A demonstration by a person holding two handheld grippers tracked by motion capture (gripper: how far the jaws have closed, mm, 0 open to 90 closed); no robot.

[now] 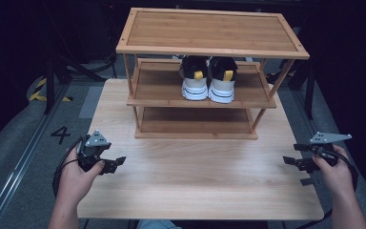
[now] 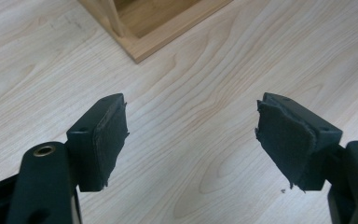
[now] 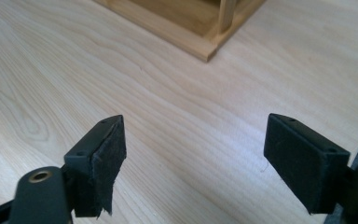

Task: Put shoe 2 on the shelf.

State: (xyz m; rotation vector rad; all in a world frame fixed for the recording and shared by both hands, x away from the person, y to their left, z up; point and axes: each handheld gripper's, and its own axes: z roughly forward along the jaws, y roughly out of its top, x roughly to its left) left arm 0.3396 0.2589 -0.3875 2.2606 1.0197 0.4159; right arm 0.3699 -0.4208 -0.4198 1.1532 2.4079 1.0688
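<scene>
Now two open grippers wait over a pale wooden table [image 1: 200, 181], holding nothing.
At 12 o'clock, a pair of white-and-black shoes [image 1: 208, 78] sits on the middle shelf of the three-level wooden rack [image 1: 213, 33]. The left gripper [image 1: 116, 163] at 8 o'clock and right gripper [image 1: 299, 171] at 4 o'clock have jaws wide apart; their own views add worn black pads [image 2: 112, 135] and rack corners.

Wooden table [image 1: 195, 191]; three-tier rack [image 1: 209, 33] on it, far side.
</scene>
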